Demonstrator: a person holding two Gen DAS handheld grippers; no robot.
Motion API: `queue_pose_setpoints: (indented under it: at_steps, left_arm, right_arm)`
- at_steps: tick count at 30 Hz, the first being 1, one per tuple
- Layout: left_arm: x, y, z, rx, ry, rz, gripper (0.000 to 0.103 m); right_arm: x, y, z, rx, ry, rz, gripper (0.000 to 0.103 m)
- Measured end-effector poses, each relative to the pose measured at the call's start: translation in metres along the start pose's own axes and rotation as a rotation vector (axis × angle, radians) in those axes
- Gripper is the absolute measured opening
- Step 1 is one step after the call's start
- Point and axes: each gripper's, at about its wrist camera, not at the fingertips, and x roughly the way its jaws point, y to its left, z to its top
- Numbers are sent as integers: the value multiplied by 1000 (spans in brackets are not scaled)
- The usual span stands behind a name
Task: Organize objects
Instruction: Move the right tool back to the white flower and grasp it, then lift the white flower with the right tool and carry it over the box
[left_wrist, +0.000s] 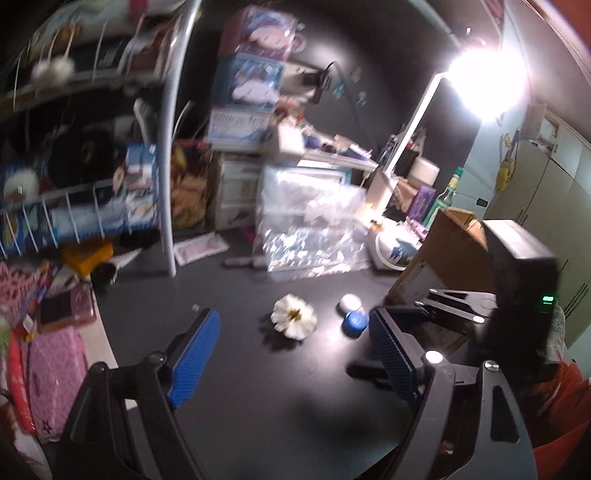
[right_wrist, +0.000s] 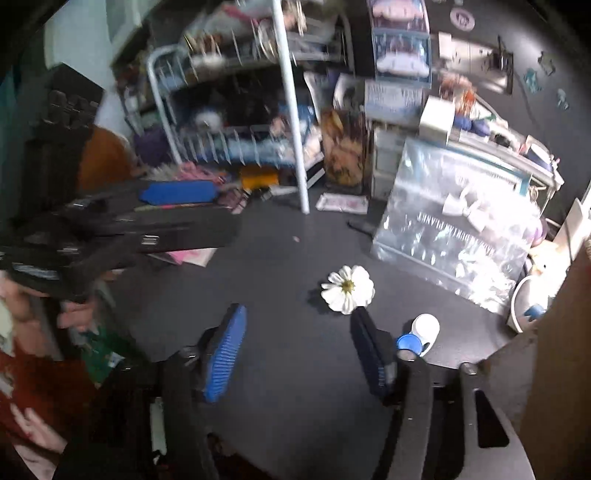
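1. In the left wrist view, the left tongs (left_wrist: 291, 354) stood released, their blue pads (left_wrist: 194, 354) spread wide across the lower half of the frame with nothing between them.
2. A white flower (left_wrist: 294, 320) lay on the dark surface (left_wrist: 280, 417) just above the gap between those pads, near the middle of the frame and apart from both.
3. Just right of the flower sat a small white and blue container (left_wrist: 352, 315), close to the tip of the right-hand pad; whether it touched that pad could not be told.
4. A brown cardboard box (left_wrist: 443, 251) stood at right, and a clear plastic bag (left_wrist: 314, 236) lay above centre.
5. In the right wrist view, the right tongs (right_wrist: 295, 354) were also released and empty, blue pads (right_wrist: 225, 350) parted in the lower middle of the frame.
6. There the white flower (right_wrist: 348, 289) lay on the surface (right_wrist: 295, 424) just above the tip of the right-hand pad, near it, with contact unclear.
7. The white and blue container (right_wrist: 421, 334) lay to the right of that pad, outside the gap.
8. The left tongs (right_wrist: 177, 192) showed at left of this frame, blurred, well apart from the flower.
9. A white wire rack (right_wrist: 236, 110) filled the upper left.
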Motion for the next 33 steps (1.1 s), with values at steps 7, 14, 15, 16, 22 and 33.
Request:
queue_pose_setpoints:
  at_steps: [7,14,15,16,22,33]
  left_arm:
    - [18,23,-16,-52,46,12,81]
    - [31,38,-18,-85,71,9,81]
    - [32,39,-17,-88,72,8,81]
    - [33,40,-17,-91,75,8,81]
    - [34,40,-16,-93,79,7,81]
    - [24,24,-14,-72,68,-10,81]
  right_arm:
    - [66,-29,1,40,79,-85,62]
    - [100,-40,7,35,114,-102,62]
    - [102,-40,8,32,114,-107,62]
    - [103,-41,9,28,112,-109,62]
    - [110,-42,11,22,106,-114,53]
    - [83,-30,6,-8,66,-83,38]
